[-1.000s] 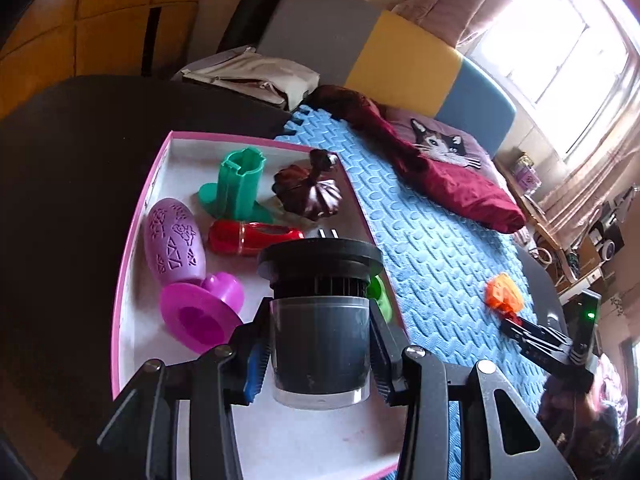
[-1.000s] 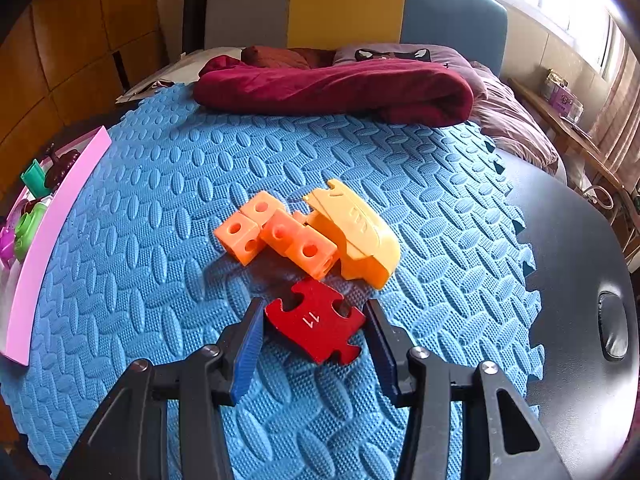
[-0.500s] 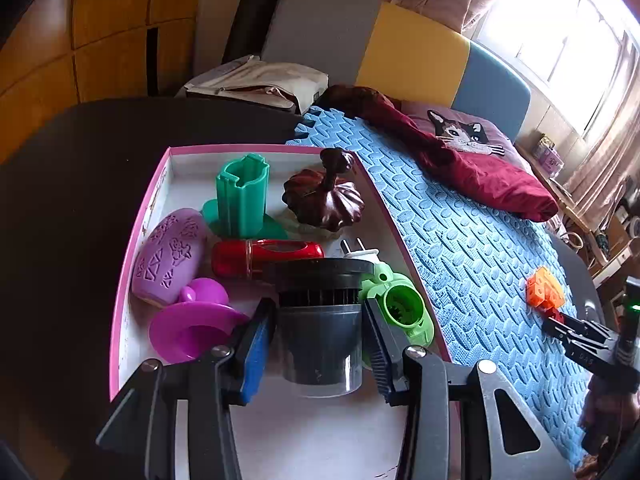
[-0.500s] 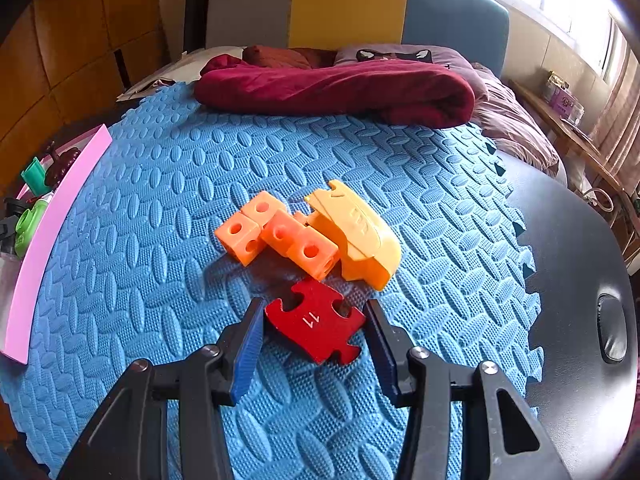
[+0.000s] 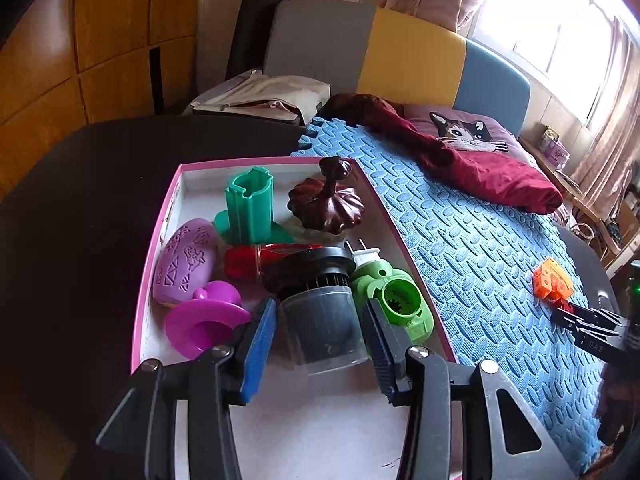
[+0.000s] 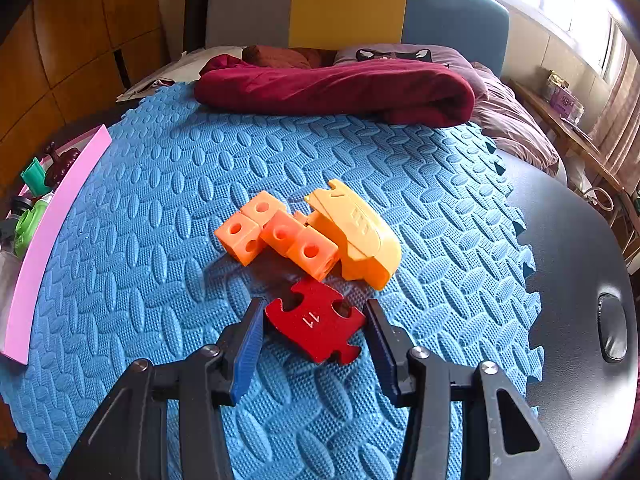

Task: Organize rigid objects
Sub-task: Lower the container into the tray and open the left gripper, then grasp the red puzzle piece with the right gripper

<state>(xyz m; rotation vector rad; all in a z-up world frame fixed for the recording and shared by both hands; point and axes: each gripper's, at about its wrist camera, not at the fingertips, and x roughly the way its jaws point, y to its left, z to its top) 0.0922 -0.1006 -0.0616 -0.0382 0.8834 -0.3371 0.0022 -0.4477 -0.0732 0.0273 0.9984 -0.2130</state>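
A dark clear-walled jar (image 5: 320,328) with a black ribbed lid rests tilted on the white floor of the pink-rimmed tray (image 5: 320,420). My left gripper (image 5: 319,306) straddles it. Its jaws are opening, and a thin gap shows between each blue pad and the jar. In the right wrist view a red puzzle piece (image 6: 316,326) marked 11 sits just over the blue foam mat (image 6: 160,200), with my right gripper (image 6: 314,308) shut on its two sides. Orange cube blocks (image 6: 280,236) and a yellow-orange shell (image 6: 360,236) lie just beyond it.
The tray also holds a green cylinder (image 5: 250,208), a dark brown pumpkin-shaped lid (image 5: 326,208), a purple oval (image 5: 186,260), a red tube (image 5: 260,262), a magenta funnel (image 5: 204,324) and a green plug device (image 5: 400,300). A red blanket (image 6: 340,84) lies at the mat's far edge.
The left gripper brought the jar down onto the tray floor among the other items, and its pads have drawn slightly off the jar. The right gripper and red piece have not moved.
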